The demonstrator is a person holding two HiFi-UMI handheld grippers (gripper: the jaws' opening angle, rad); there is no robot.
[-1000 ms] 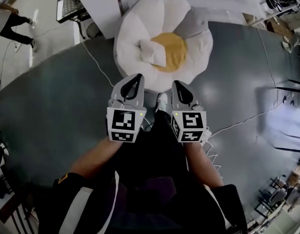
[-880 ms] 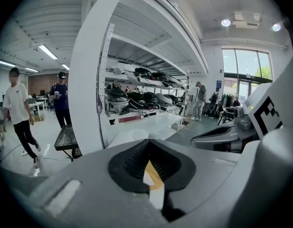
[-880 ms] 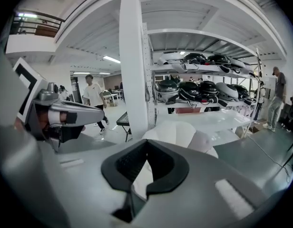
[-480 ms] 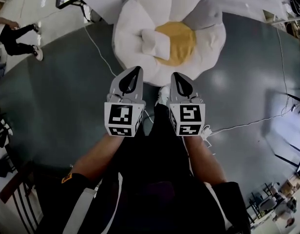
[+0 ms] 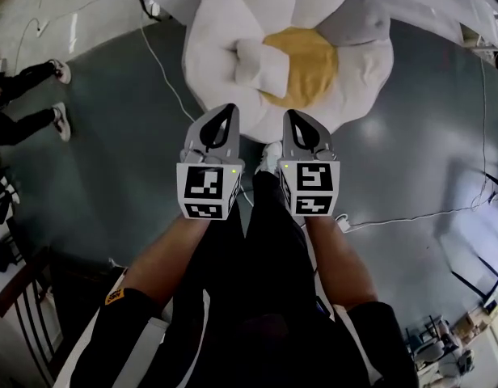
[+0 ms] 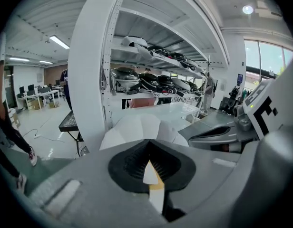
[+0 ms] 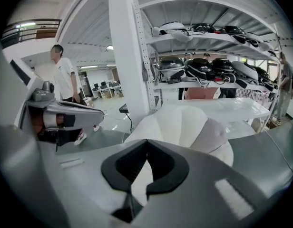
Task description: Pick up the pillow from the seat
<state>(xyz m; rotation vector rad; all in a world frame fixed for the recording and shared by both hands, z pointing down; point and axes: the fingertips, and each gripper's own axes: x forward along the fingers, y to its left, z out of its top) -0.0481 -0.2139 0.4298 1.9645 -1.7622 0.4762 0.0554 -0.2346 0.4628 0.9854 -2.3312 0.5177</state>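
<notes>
I see the dark grey floor (image 5: 111, 152) carrying a big flower-shaped seat with white petals and a yellow centre (image 5: 221, 39). The white rectangular pillow (image 5: 261, 65) lies flat at the yellow centre's left edge, its long axis slanting far-left to near-right. My left gripper (image 5: 227, 110) and right gripper (image 5: 290, 115) hover side by side at the seat's near edge, jaws together and empty.

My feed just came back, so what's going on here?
A person stands facing a flower-shaped seat, holding the left gripper and right gripper side by side, both shut and empty, pointed at it. The white pillow lies on the seat, partly over its yellow centre, untouched. The pickup has not begun.
</notes>
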